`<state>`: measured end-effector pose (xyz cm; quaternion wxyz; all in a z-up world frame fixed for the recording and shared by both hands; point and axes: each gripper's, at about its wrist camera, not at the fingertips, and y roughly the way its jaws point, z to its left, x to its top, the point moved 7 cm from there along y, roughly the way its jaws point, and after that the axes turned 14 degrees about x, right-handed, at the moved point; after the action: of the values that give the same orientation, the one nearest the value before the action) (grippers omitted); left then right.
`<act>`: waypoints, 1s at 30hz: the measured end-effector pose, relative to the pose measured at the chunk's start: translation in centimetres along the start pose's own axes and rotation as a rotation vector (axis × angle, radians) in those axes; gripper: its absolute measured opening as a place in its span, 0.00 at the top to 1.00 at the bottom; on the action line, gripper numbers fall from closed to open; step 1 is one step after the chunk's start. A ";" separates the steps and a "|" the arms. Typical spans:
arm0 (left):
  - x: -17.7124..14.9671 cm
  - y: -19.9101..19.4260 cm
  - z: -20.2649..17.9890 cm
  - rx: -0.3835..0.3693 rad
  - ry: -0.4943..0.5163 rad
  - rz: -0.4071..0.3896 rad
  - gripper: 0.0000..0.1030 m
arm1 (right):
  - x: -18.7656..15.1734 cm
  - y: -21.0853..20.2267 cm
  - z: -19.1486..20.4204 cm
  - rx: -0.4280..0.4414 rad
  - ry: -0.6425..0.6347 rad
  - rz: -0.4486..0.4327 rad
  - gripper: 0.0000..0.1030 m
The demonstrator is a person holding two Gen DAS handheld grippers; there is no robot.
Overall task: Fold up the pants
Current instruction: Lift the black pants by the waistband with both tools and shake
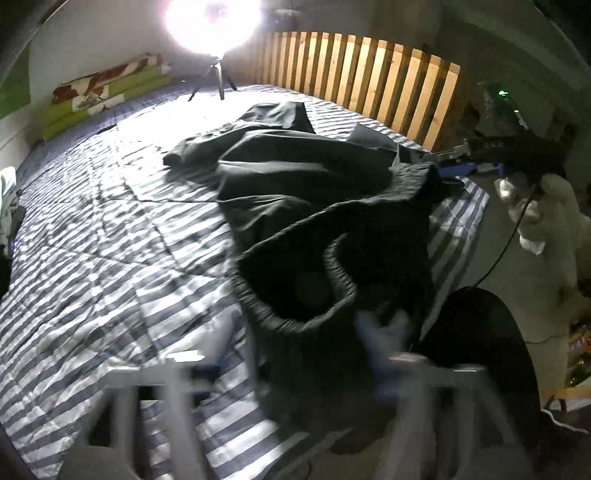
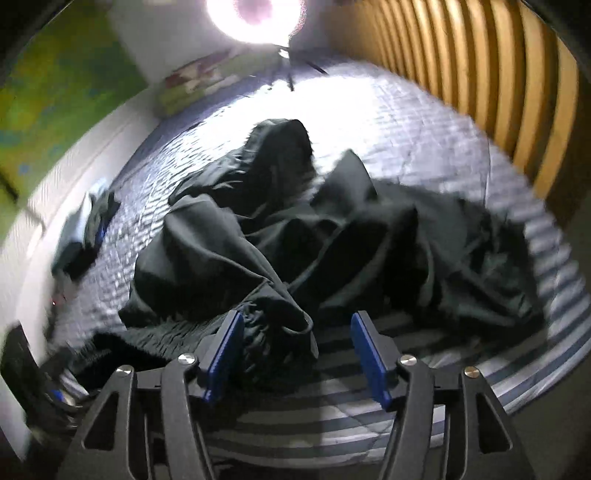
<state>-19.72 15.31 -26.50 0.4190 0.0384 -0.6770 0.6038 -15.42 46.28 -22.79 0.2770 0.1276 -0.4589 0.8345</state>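
Right tool (image 2: 297, 345) nearest in its own view, blue pads (image 2: 371, 360) spread wide apart, nothing clamped; a bunched part of the black pants (image 2: 258, 243) lies between the pads. Left tool (image 1: 288, 391) badly motion-blurred at the bottom of the left view, cannot tell whether it is open or closed. Just past it, the pants' elastic waistband (image 1: 332, 295) gapes open at the near bed edge. Pants crumpled, unfolded, on the striped bedspread (image 1: 92, 240), legs trailing farther up the bed. Beyond: wooden slatted headboard (image 1: 369, 74), bright lamp on tripod (image 1: 212, 26), green cushion (image 1: 103, 92) against the wall.
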 end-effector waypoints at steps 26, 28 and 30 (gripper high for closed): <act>-1.9 -7.3 1.9 -0.016 -0.065 -0.155 0.86 | 2.2 2.7 10.5 -0.078 -0.059 0.037 0.92; -2.0 -9.3 3.2 -0.013 -0.102 -0.196 0.86 | 5.1 2.2 15.7 -0.059 -0.165 -0.007 0.92; -2.2 -11.4 4.9 0.000 -0.138 -0.238 0.86 | 7.7 2.3 21.4 -0.039 -0.269 -0.040 0.92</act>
<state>-14.48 7.10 -18.55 0.4399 0.1598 -0.6950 0.5459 -23.89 30.10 -9.08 0.2319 0.2422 -0.5054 0.7951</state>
